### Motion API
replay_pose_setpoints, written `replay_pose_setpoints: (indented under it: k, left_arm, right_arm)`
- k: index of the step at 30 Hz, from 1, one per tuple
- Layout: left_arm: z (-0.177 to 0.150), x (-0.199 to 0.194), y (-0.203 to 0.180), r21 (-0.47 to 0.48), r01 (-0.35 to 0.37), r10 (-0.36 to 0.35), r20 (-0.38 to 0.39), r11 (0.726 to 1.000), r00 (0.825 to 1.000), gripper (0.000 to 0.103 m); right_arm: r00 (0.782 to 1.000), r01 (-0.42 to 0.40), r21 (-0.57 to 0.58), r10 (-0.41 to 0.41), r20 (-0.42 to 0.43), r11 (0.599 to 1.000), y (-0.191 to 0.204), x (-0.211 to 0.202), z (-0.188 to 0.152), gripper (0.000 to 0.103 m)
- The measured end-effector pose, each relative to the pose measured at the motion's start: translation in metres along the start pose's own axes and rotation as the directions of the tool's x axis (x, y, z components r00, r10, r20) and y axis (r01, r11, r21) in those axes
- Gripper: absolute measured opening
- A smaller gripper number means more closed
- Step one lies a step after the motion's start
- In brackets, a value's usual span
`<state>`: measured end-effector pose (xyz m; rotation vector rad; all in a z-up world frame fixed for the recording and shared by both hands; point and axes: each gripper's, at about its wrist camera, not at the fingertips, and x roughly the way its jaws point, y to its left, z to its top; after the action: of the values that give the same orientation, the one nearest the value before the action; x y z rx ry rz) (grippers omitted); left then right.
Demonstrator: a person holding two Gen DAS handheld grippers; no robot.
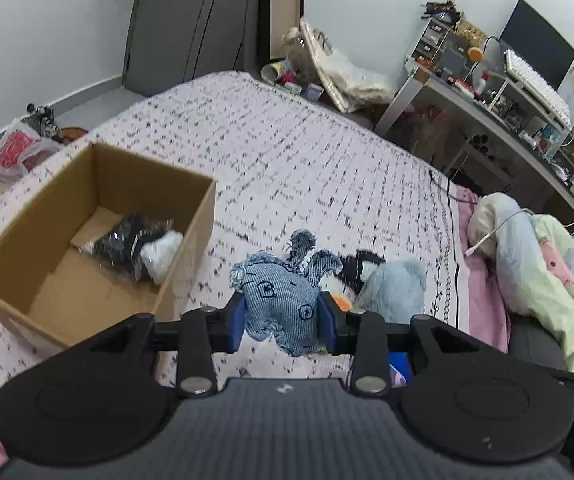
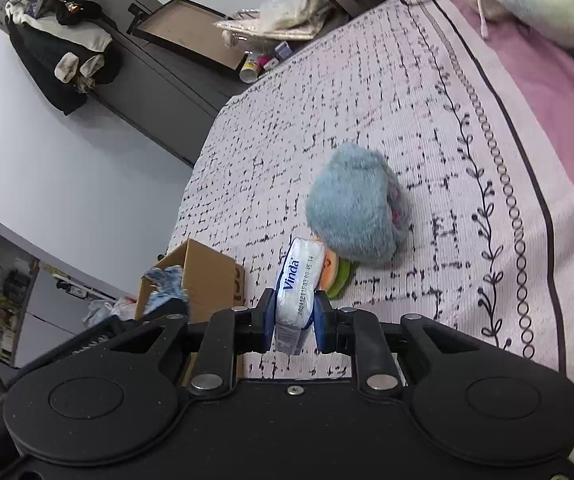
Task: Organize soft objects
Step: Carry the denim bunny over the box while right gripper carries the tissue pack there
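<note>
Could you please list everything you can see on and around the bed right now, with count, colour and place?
denim toy: one, blue, clamped in the left hand-held gripper
tissue pack: one, white with blue print, clamped in the right hand-held gripper
cardboard box: one, brown, open, on the bed to the left
wrapped bundle: one, black and white, inside the box
plush toy: one, light blue, lying on the bed
small toy: one, orange and green, partly under the plush
bedspread: one, pale with black marks
blanket: one, pastel, bunched at the right
desk: one, grey, cluttered, beyond the bed
left hand-held gripper: black, blue pads
right hand-held gripper: black, blue pads
</note>
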<state>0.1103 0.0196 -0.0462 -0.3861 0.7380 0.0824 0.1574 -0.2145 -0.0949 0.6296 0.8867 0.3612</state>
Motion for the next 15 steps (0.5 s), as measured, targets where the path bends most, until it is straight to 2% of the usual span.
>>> replay_pose_setpoints:
  k: [15]
  left_arm:
    - [0.040,-0.005,0.037,0.057,0.030,-0.033,0.058,0.998,0.998,0.036]
  right_arm:
    - [0.997,0.057,-0.108,-0.050,0.064,0.993,0.042,0.008,0.003,0.019]
